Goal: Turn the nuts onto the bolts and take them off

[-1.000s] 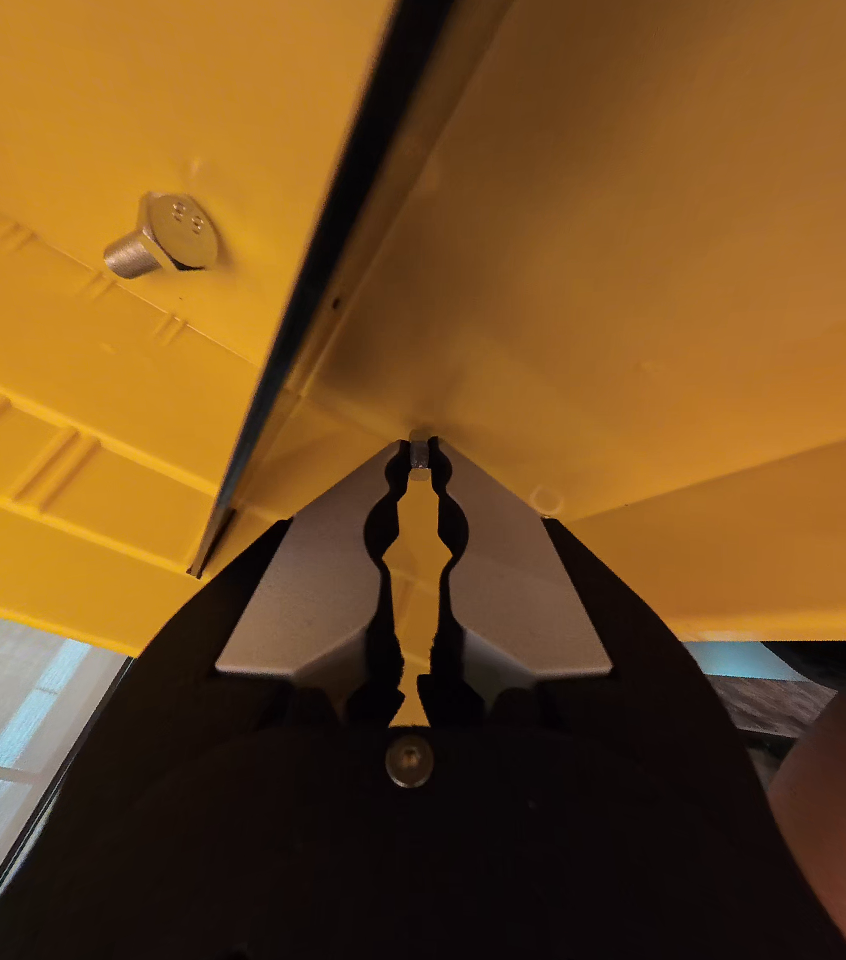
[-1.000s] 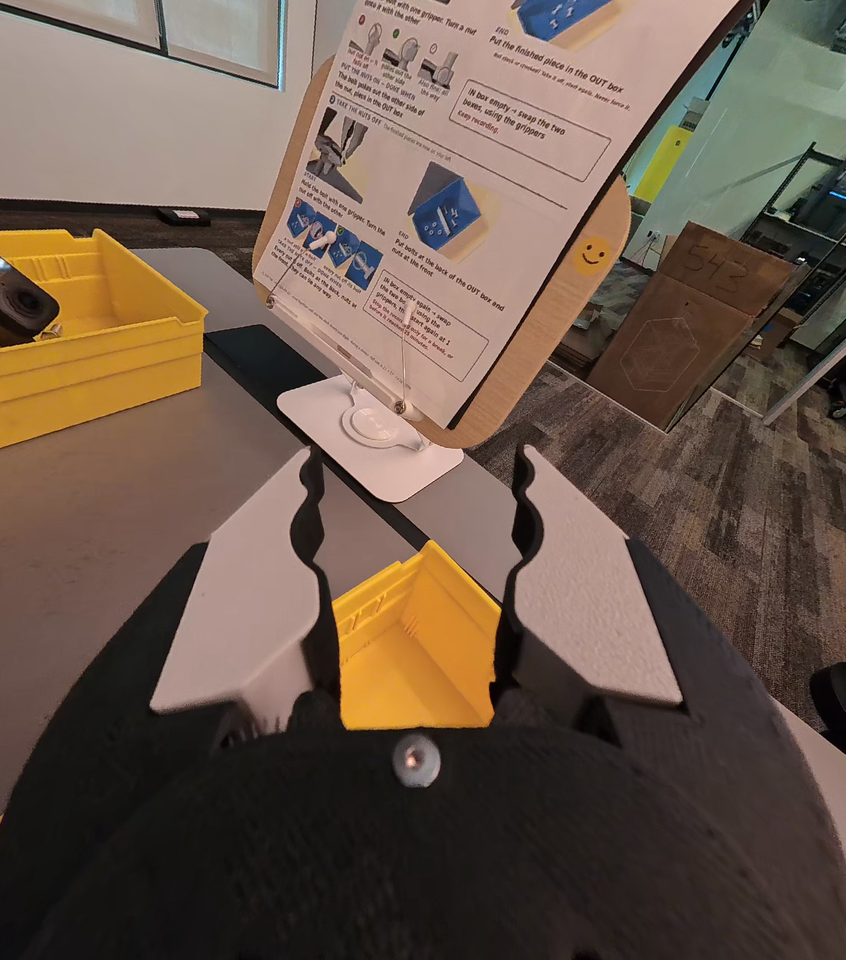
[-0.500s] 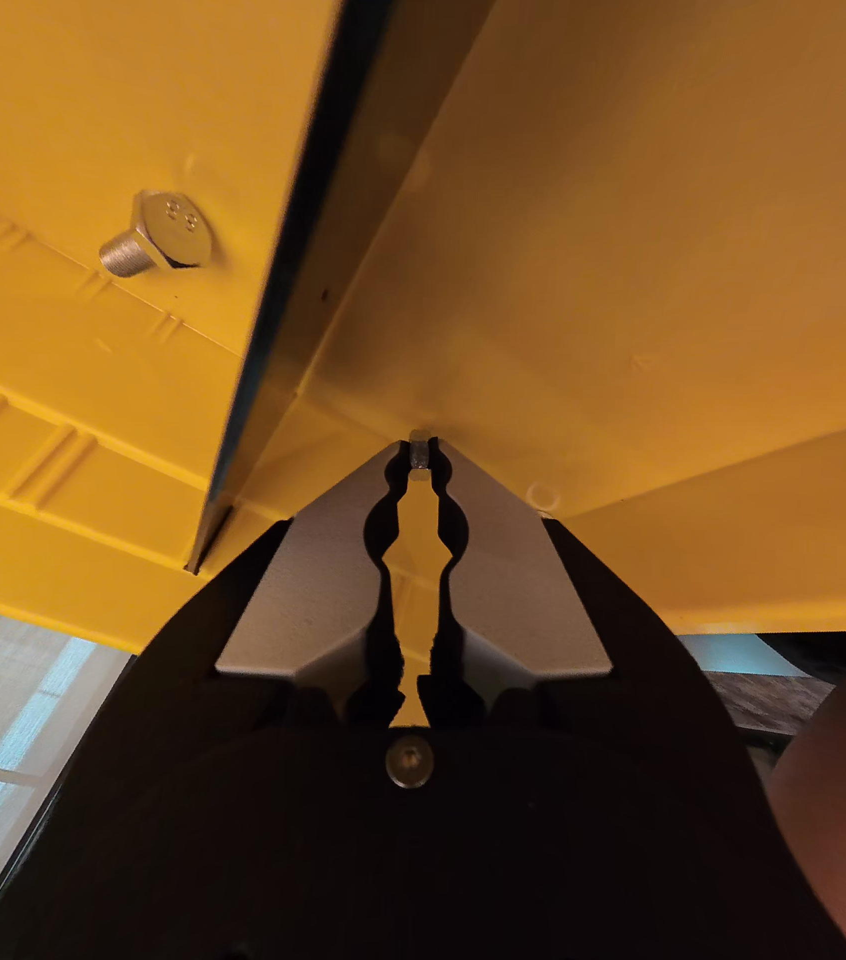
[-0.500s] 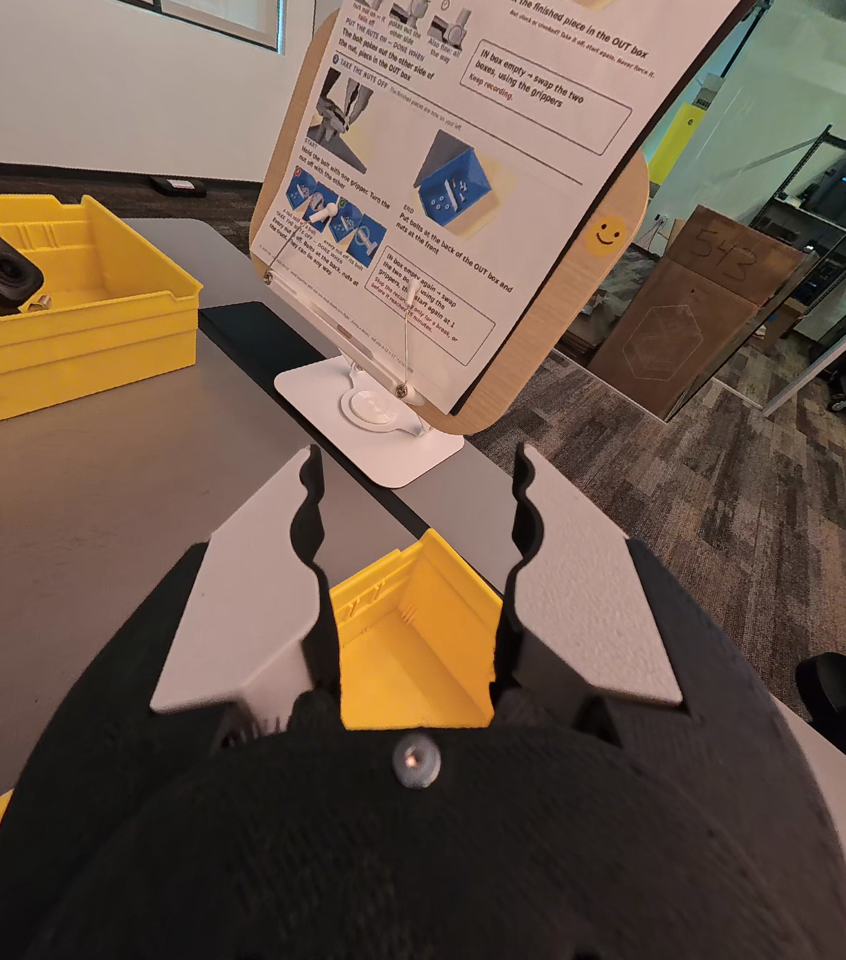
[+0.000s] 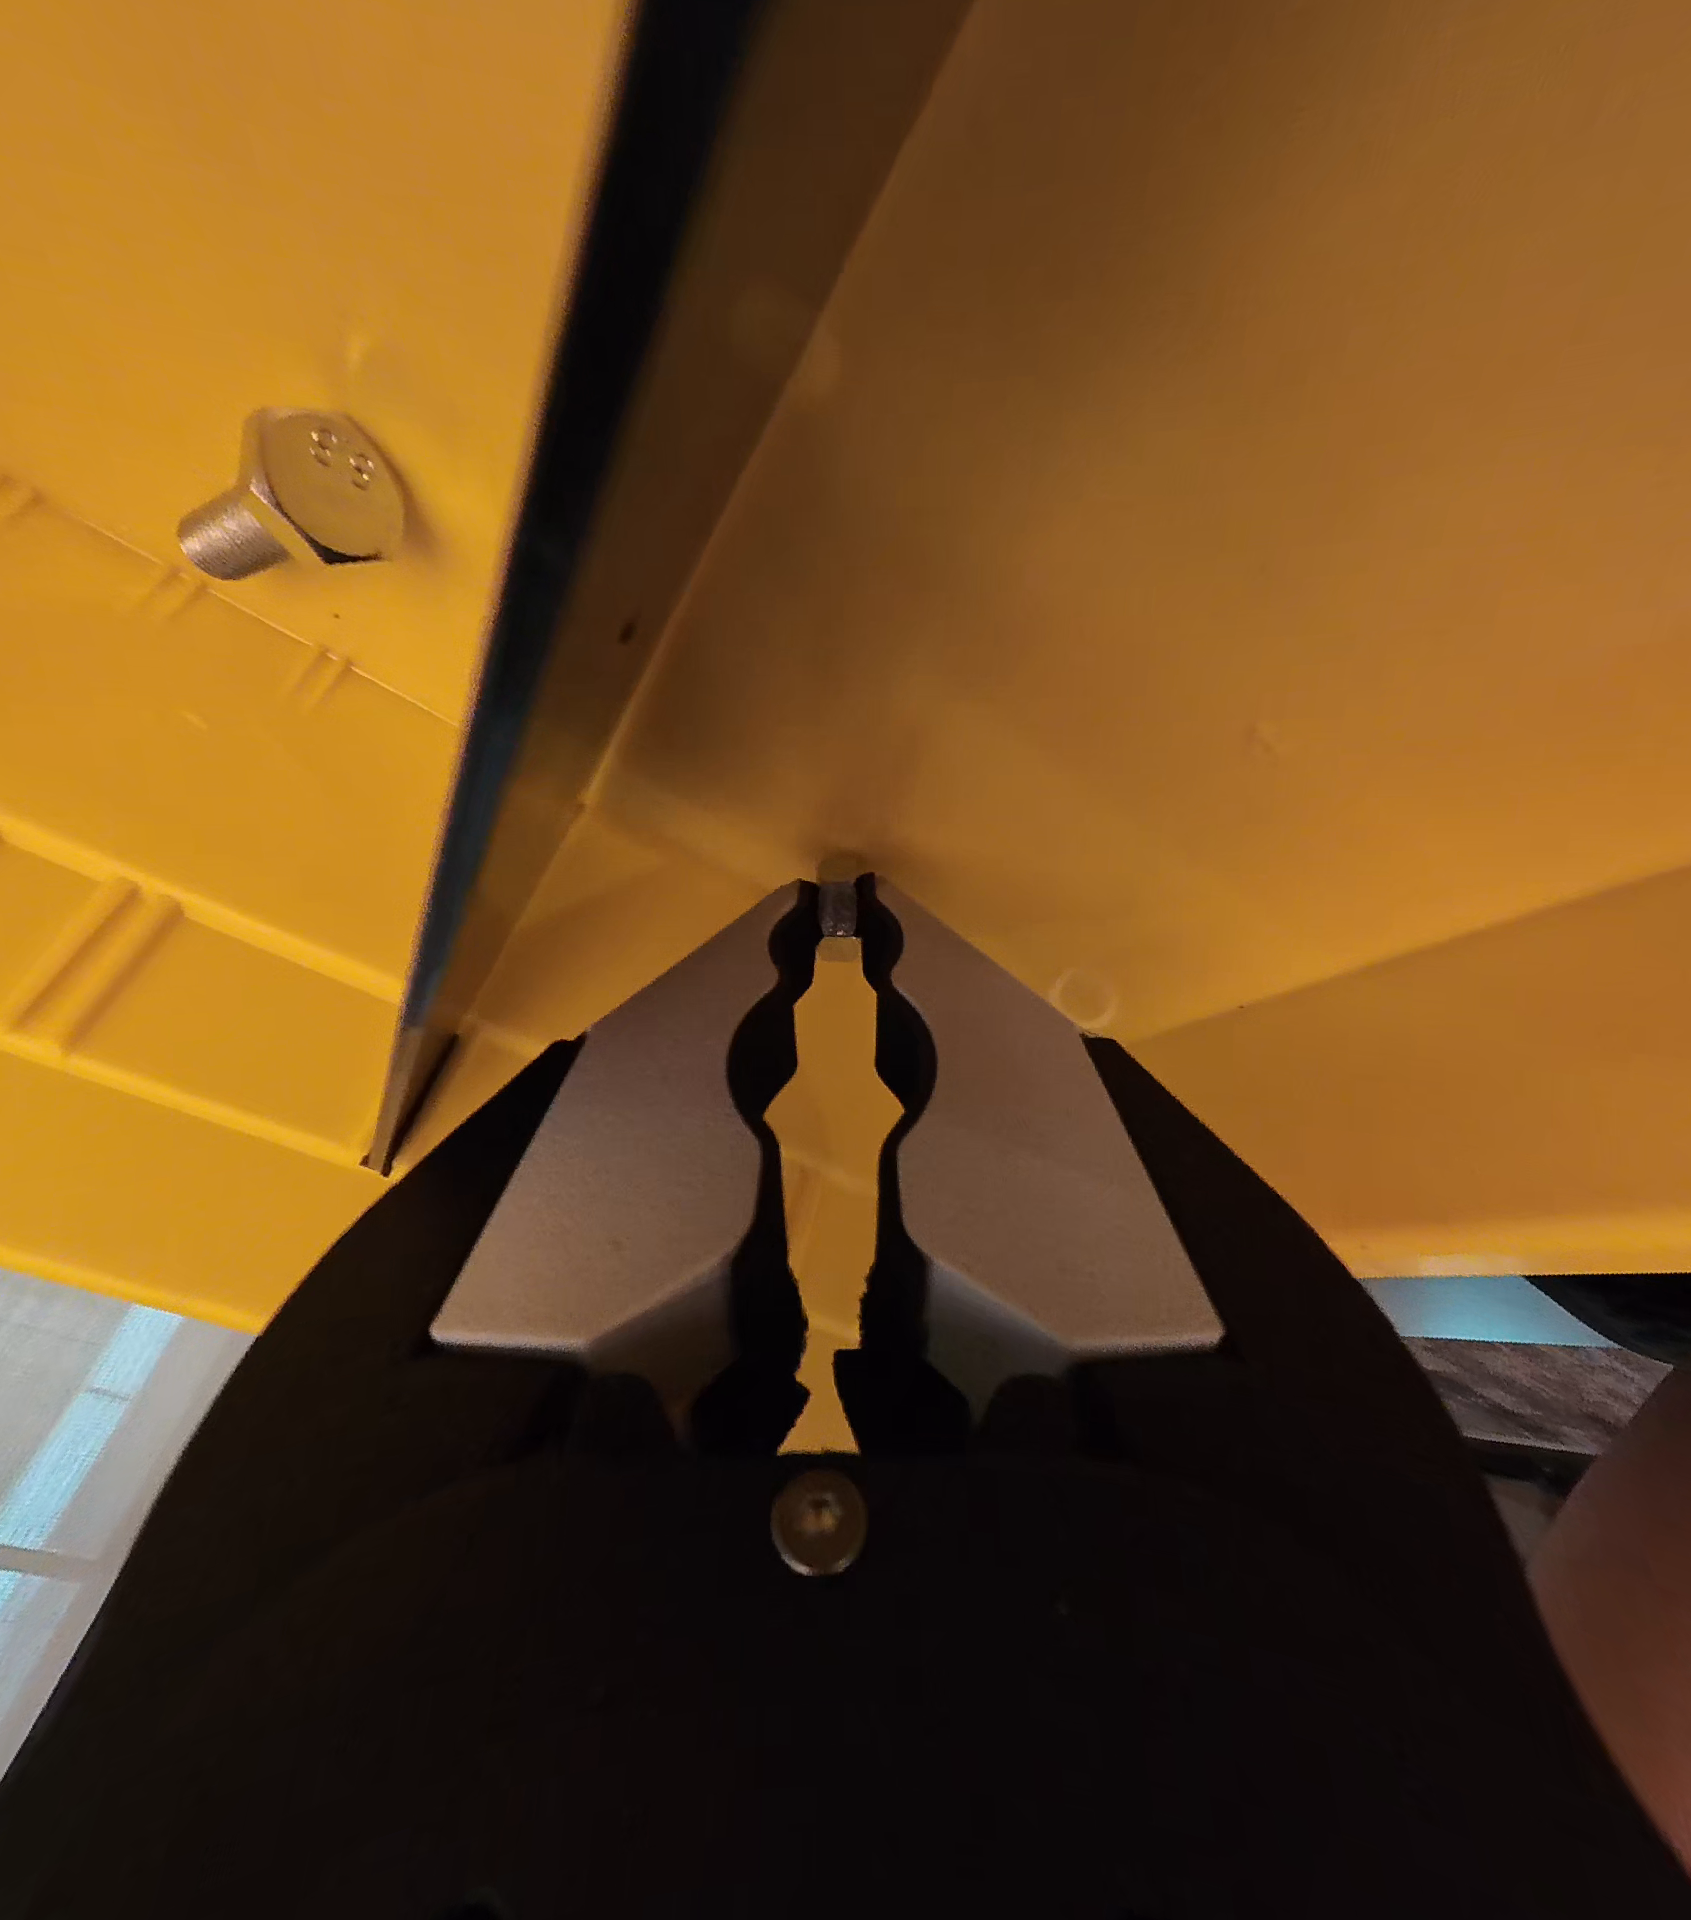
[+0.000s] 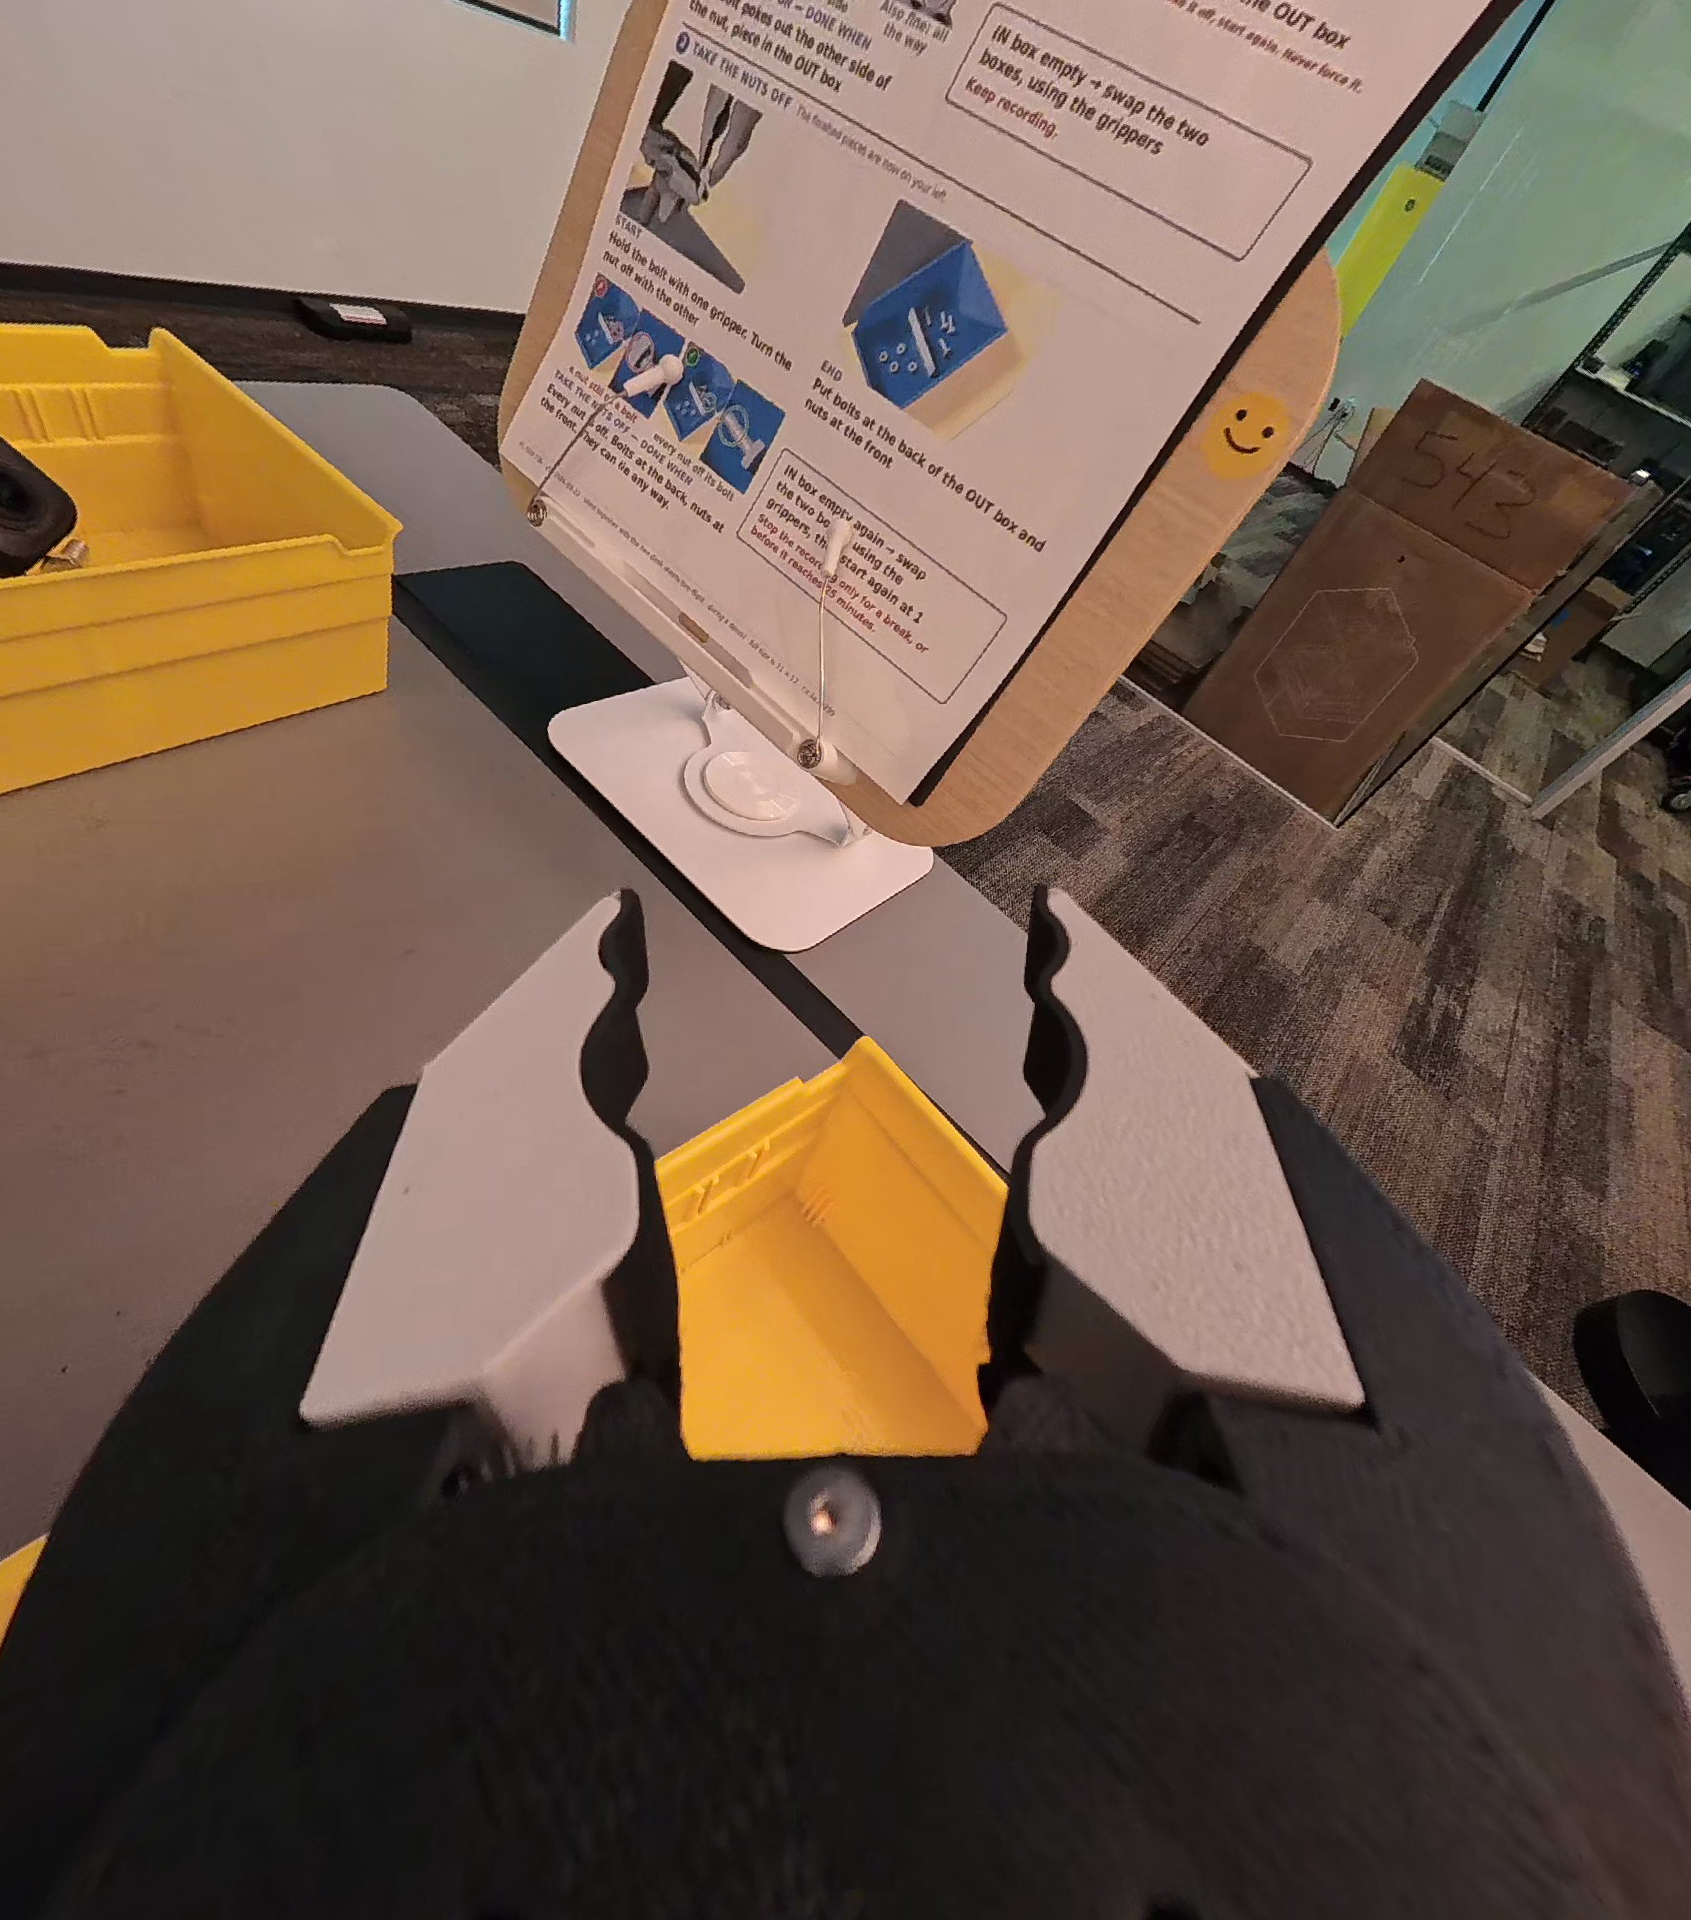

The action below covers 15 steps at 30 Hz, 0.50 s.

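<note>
- Left gripper (image 5: pixel 837 914): fingers clenched on a small nut (image 5: pixel 837 906), low in a yellow bin (image 5: pixel 1236 520).
- Loose bolt (image 5: pixel 301 494) lies beyond the bin's divider (image 5: pixel 550 582).
- Right gripper (image 6: pixel 836 914): fingers spread, empty, above a second yellow bin (image 6: pixel 820 1247) on the tabletop (image 6: pixel 197 987).

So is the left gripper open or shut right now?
Shut. The left gripper has its fingertips pinched on a small metal nut down in the yellow bin, with only a narrow gap left farther back.
</note>
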Tool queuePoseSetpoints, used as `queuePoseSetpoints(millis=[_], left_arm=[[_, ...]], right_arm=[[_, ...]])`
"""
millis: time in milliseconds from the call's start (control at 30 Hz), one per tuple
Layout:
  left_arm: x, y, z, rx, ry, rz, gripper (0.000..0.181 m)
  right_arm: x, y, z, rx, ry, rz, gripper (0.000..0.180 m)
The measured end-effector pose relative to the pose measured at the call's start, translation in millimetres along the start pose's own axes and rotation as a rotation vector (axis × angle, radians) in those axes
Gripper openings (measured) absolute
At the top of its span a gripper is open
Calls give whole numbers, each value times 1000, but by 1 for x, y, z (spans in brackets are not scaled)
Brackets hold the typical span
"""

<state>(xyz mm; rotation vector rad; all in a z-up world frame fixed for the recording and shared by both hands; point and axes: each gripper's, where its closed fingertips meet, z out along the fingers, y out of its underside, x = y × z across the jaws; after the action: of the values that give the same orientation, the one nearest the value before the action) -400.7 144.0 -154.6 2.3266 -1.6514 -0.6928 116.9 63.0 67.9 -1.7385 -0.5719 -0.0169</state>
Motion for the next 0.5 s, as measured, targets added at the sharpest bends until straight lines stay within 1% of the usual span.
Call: queuePoseSetpoints(millis=[300, 500], left_arm=[[3, 2, -7, 1, -13, 4, 6], [6, 2, -24, 23, -57, 17, 6]], right_arm=[[-2, 5, 3, -28, -6, -15, 73], [-4, 9, 5, -48, -9, -26, 73]])
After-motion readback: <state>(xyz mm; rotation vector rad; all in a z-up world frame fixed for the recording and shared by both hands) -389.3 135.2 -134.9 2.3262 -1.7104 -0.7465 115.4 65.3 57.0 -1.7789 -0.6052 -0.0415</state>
